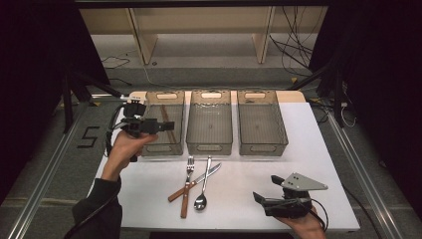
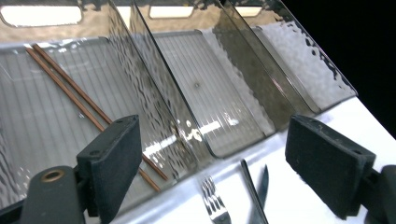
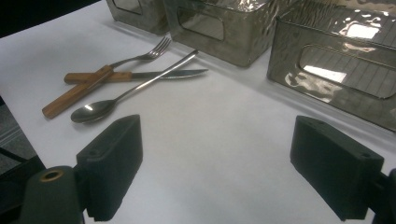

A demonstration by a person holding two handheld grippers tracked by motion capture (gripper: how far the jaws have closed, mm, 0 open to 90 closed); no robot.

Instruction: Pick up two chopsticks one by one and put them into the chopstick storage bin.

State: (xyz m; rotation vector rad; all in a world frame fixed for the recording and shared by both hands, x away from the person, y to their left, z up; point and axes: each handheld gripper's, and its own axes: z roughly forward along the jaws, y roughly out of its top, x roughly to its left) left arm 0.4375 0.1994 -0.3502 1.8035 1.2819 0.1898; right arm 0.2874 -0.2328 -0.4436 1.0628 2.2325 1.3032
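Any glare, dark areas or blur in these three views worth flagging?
High view: dark surroundings, table evenly lit. Left gripper view: bright glare on the bins' rippled walls, chopsticks still readable. Right gripper view: reflections on the bin fronts, cutlery sharp.

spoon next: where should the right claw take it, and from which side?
Judging by its pose, grip the spoon low on its thin handle, just above the bowl, coming from above with the jaws across the handle. That stretch looks bare; higher up the handle lies across the knife close to the fork. The right claw stands open on the spoon's right, with bare table between them.
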